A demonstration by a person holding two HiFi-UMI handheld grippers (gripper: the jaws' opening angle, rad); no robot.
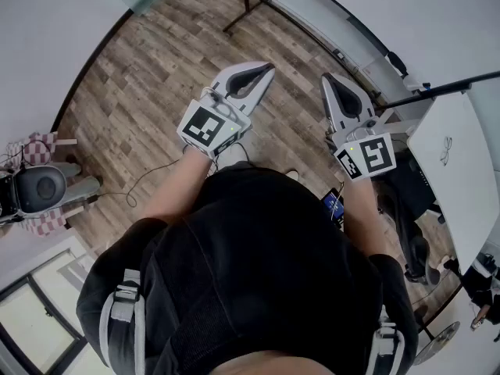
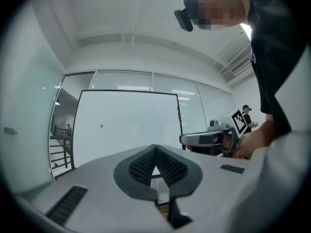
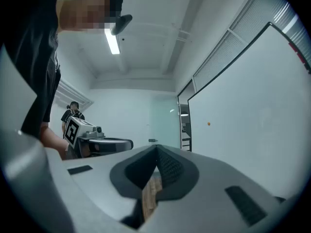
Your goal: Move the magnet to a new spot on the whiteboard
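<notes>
Orange round magnet (image 2: pixel 101 125) sits on the black-framed whiteboard (image 2: pixel 131 130). In the left gripper view it lies on the board's left part, about mid-height. The right gripper view shows the same magnet as a dot on the upright board face. It is too small to show a long axis or which way it faces.

Left gripper (image 2: pixel 155 150): fingers (image 2: pixel 143 166) brought together at the tips, nothing between them. Right gripper (image 3: pixel 156 149): fingers (image 3: pixel 171 166) likewise closed and empty.

Both grippers are held level, side by side with a gap between them, over a brown wood-plank floor (image 1: pixel 156 76). Both are well apart from the whiteboard and the magnet. A person in black clothing (image 1: pixel 258 264) holds them.
</notes>
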